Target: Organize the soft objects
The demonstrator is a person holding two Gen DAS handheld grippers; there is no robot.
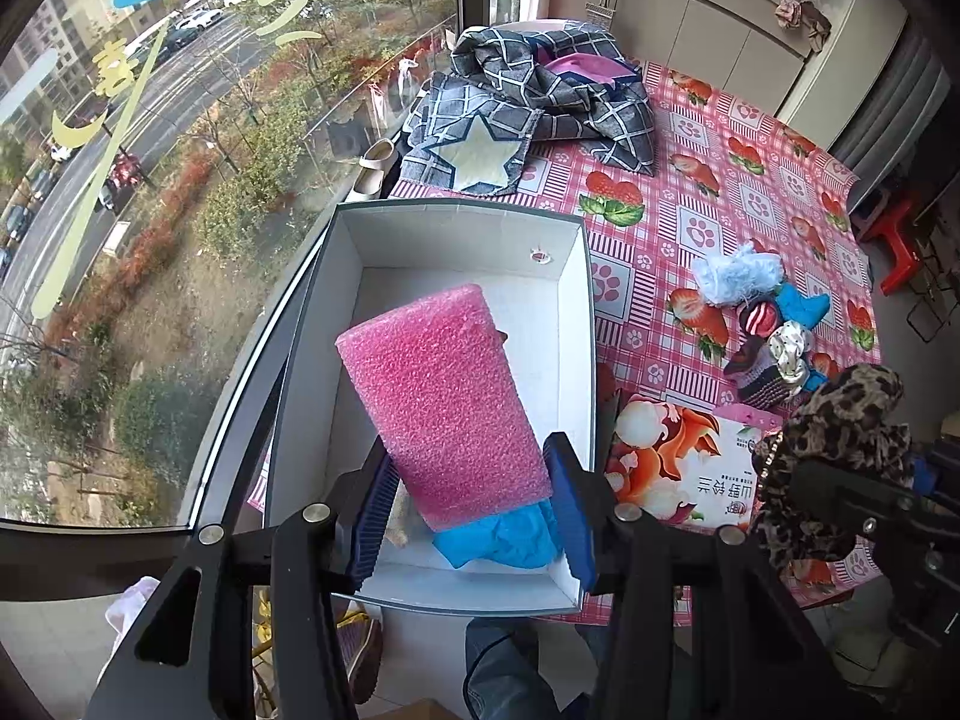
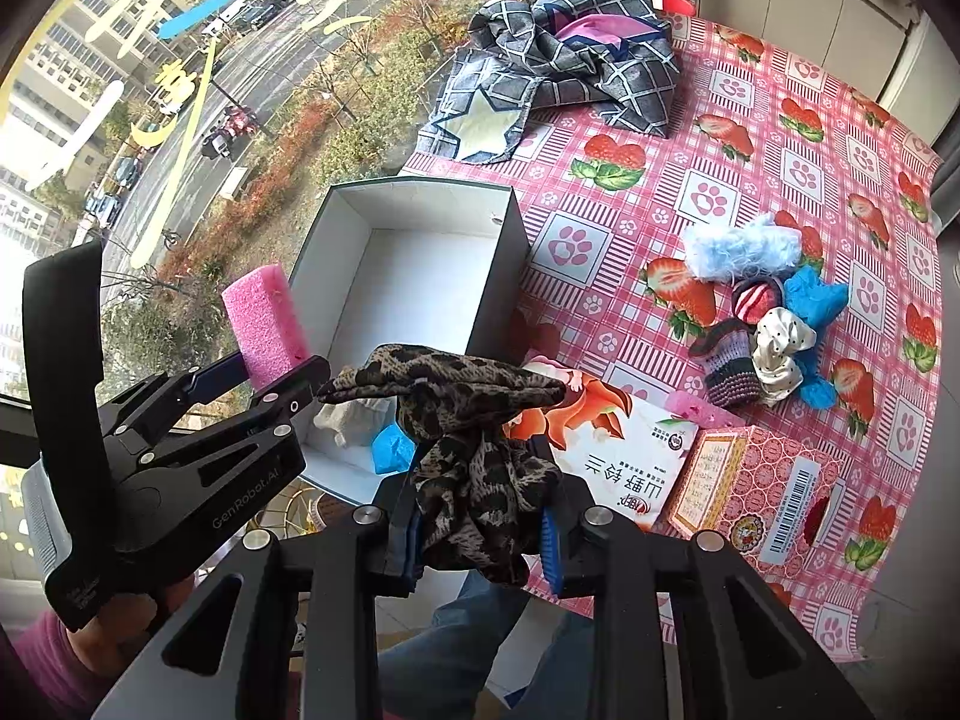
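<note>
My left gripper point(image 1: 474, 510) is shut on a pink foam block point(image 1: 441, 405), held above the open white box point(image 1: 576, 324) at the table's window edge. In the right wrist view the same pink foam block point(image 2: 264, 324) sticks up from the left gripper point(image 2: 264, 381). My right gripper point(image 2: 480, 534) is shut on a leopard-print cloth point(image 2: 468, 420), which hangs over the near corner of the white box point(image 2: 510, 252). A blue cloth point(image 1: 498, 537) and a pale item point(image 1: 397, 519) lie in the box. A heap of small soft items point(image 2: 762, 324) rests on the tablecloth to the right.
A grey checked cloth with a star point(image 1: 540, 102) is bunched at the far end of the pink strawberry tablecloth point(image 1: 720, 192). A printed packet point(image 2: 606, 450) and a pink carton point(image 2: 756, 492) lie at the near edge. A large window point(image 1: 150, 180) borders the left.
</note>
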